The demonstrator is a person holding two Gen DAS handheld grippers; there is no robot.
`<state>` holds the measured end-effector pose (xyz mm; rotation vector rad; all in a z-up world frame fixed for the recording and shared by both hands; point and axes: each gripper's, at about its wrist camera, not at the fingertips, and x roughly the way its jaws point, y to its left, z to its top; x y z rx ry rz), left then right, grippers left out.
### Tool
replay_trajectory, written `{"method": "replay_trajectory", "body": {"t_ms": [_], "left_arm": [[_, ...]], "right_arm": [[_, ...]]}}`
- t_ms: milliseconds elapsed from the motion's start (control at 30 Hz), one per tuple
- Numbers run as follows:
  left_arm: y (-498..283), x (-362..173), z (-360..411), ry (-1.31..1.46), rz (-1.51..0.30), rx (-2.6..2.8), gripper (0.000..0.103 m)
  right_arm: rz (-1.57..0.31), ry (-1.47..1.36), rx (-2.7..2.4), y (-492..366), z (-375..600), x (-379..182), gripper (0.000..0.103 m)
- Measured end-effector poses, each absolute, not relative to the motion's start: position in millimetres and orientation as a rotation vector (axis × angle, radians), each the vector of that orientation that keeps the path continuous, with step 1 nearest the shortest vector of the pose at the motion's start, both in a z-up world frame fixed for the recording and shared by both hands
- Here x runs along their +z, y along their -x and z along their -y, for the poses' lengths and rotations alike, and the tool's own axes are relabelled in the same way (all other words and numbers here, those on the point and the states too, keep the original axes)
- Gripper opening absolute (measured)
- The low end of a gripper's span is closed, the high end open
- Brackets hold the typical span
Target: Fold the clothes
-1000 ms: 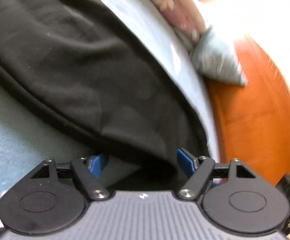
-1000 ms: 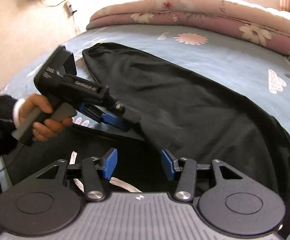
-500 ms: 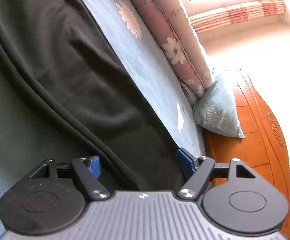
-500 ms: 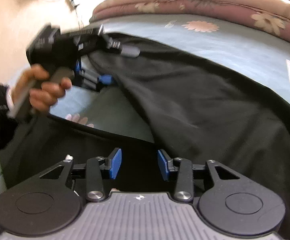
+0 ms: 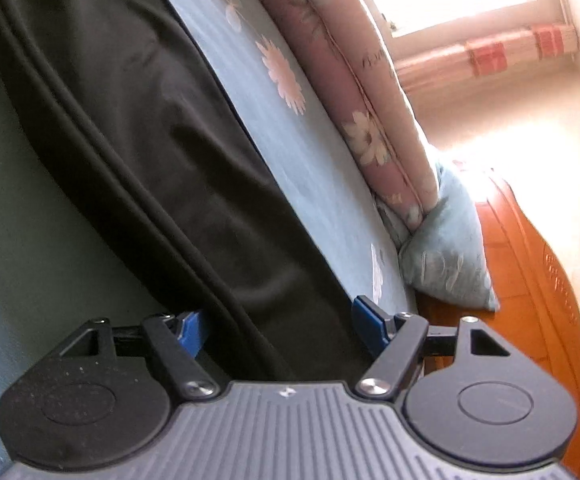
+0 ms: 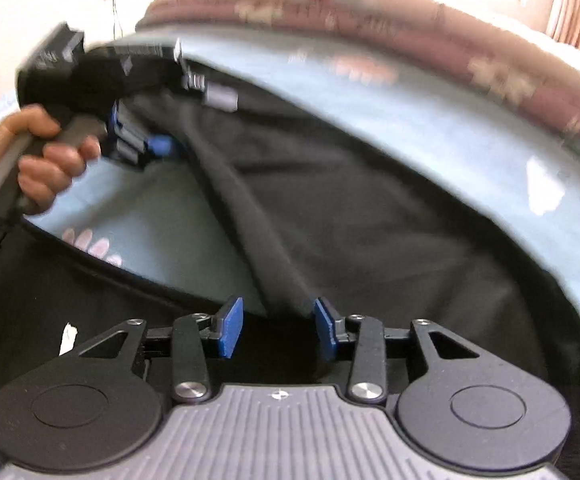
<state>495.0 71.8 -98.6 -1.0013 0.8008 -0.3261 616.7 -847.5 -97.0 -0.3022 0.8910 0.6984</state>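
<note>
Clearly folding has only begun: the black trousers (image 6: 370, 208) lie long across the bed (image 5: 322, 184), still unfolded. The left hand-held gripper (image 5: 275, 330) stands apart around the cloth; the right hand-held gripper (image 6: 277, 326), just narrowed, straddles a ridge without pinching.

trousers (image 6: 370, 216) on the bed sheet (image 6: 430, 120), quilt (image 6: 410, 36) behind, pillow (image 5: 450, 256) beside it

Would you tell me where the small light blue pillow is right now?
In the left wrist view, the light blue pillow sits at the right, wedged between the pink floral quilt and the orange wooden bed frame.
</note>
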Motion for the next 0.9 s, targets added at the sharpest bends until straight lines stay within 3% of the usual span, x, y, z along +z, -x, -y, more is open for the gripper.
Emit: {"method": "replay_trajectory", "body": {"t_ms": [133, 500, 533, 567, 600, 900], "left_arm": [[-489, -95, -85, 0.970, -0.783, -0.236, 0.073], [-481, -120, -71, 1.078, -0.890, -0.267, 0.072], [-484, -122, -69, 1.065, -0.870, -0.244, 0.056], [-486, -120, -69, 1.042, -0.853, -0.216, 0.021], [-489, -118, -71, 1.009, -0.849, -0.185, 0.008], [-472, -107, -145, 0.906, -0.807, 0.084, 0.010]], "right_arm": [[-0.913, 0.411, 0.787, -602, 829, -108, 0.054], [-0.904, 0.335, 0.768, -615, 841, -98, 0.053], [-0.910, 0.336, 0.769, -615, 840, -101, 0.053], [-0.913, 0.331, 0.769, -614, 840, -103, 0.053], [-0.916, 0.324, 0.768, -613, 840, -104, 0.053], [-0.864, 0.279, 0.789, -617, 850, -94, 0.053]]}}
